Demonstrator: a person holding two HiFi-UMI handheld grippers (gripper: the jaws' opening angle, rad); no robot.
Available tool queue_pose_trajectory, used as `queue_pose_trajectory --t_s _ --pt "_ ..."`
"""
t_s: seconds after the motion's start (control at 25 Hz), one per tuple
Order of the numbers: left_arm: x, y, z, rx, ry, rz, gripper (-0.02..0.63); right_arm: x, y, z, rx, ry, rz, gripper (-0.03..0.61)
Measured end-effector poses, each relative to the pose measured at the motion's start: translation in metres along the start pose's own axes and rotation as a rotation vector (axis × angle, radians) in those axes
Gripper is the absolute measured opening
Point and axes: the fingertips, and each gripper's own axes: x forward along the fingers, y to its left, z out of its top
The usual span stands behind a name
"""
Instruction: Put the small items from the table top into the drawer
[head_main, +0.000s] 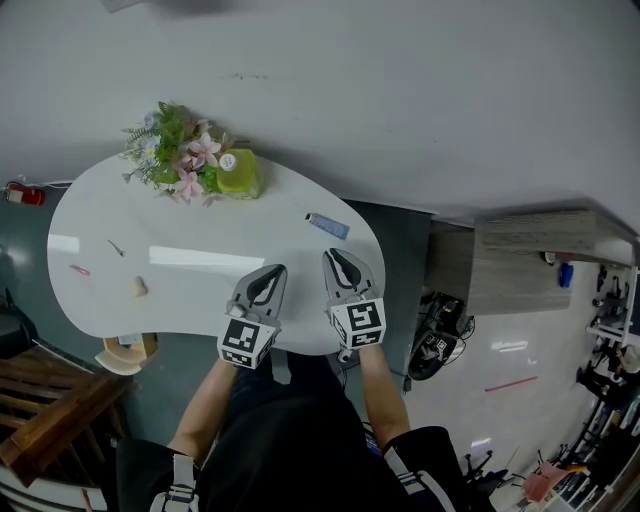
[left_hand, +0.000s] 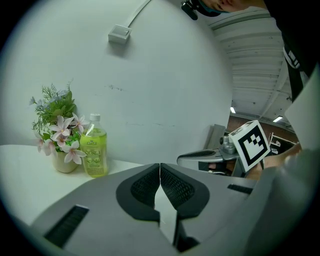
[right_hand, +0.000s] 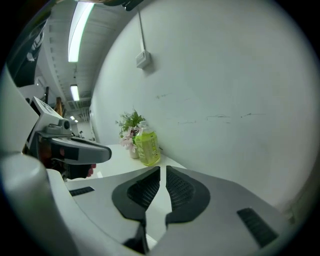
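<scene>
While they hang over the lower edge of the table (head_main: 260, 220), the left gripper (head_main: 272, 272) and the right gripper (head_main: 332, 256) have the jaws closed and empty (the right shows only a thin slit). The small items lie on the table: a blue piece (head_main: 327, 226) just above the right gripper, and a beige lump (head_main: 139, 287), a pink bit (head_main: 79, 270) and a thin pin (head_main: 116, 248) at the left of the frame.

Lab-like workroom: bare white wall (head_main: 400, 90), strip lights (right_hand: 79, 30), glossy floor (head_main: 520, 350), cluttered shelving (head_main: 612, 310), white table (head_main: 200, 290).
</scene>
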Motion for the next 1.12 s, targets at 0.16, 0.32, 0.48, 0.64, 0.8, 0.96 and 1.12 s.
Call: queue_pose_trajectory --t_s 0.16,0.32,0.48,0.64,0.8,0.96,1.12 --pt "-0.004 0.004 0.001 -0.010 -0.005 0.017 0.021 0.021 -0.011 -0.001 -0.058 0.026 -0.012 0.034" --pt "-0.008 0.010 -0.001 -0.018 -0.003 0.035 0.021 0.041 -0.018 -0.011 -0.080 0.072 0.002 0.038" --pt "-0.012 0.017 -0.005 -0.031 0.001 0.057 0.021 0.062 -0.025 -0.025 -0.106 0.135 0.035 0.138" --pt "-0.015 0.023 -0.008 -0.044 0.004 0.078 0.021 0.079 -0.034 -0.040 -0.148 0.198 0.042 0.170" --pt "-0.016 0.028 -0.009 -0.053 0.005 0.096 0.021 0.093 -0.040 -0.051 -0.170 0.237 0.047 0.183" --pt "-0.018 0.031 -0.013 -0.065 0.009 0.111 0.021 0.102 -0.041 -0.060 -0.165 0.271 0.057 0.195" --pt "-0.019 0.034 -0.015 -0.071 0.014 0.122 0.021 0.106 -0.043 -0.068 -0.174 0.300 0.060 0.206"
